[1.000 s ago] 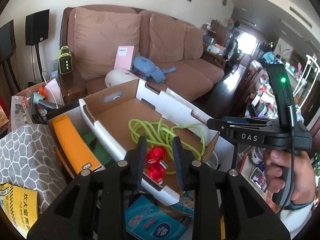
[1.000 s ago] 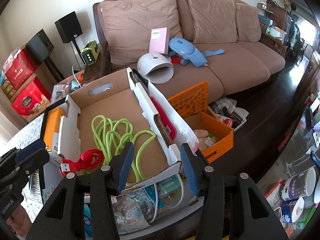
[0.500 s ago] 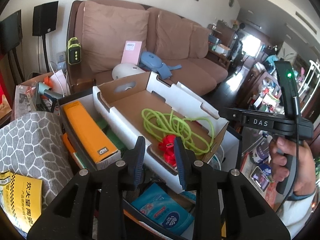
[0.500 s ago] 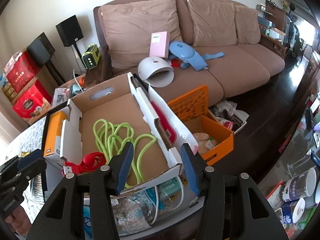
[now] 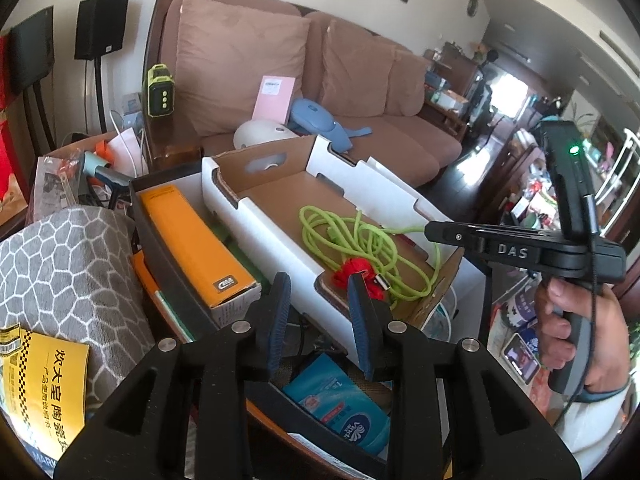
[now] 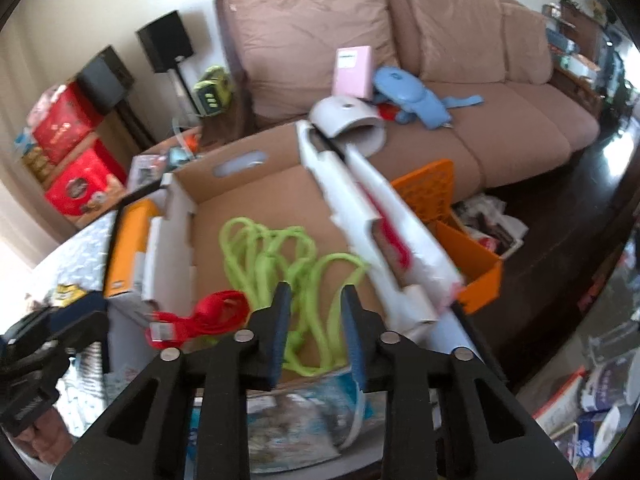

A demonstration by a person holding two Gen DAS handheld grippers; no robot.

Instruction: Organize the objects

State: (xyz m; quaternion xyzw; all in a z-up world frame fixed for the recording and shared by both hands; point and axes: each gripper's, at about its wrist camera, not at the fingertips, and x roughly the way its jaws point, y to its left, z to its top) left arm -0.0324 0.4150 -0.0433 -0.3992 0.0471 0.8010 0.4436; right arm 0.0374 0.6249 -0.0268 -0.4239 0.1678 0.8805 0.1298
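A white cardboard box (image 5: 276, 236) with a brown floor holds a coiled green cable (image 5: 352, 236) and a red USB cable (image 5: 356, 274). My left gripper (image 5: 316, 286) hovers in front of the box's near wall, open by a narrow gap with nothing in it; the red cable lies just beyond its right finger. In the right wrist view, which is blurred, my right gripper (image 6: 315, 298) hangs over the near end of the green cable (image 6: 280, 256). Its jaws are closing, green loops show in the gap, and no pad presses on them. The red cable (image 6: 208, 316) lies to its left.
An orange box (image 5: 192, 248) stands left of the cardboard box, beside a grey patterned cloth (image 5: 60, 276). A blue tissue pack (image 5: 340, 404) lies below the grippers. An orange crate (image 6: 472, 256) sits on the floor to the right. A brown sofa (image 5: 400, 136) holding several items stands behind.
The right gripper's jaws have narrowed and it has shifted towards the green cable. The left gripper has drawn back and left; the red cable no longer shows between its fingers.
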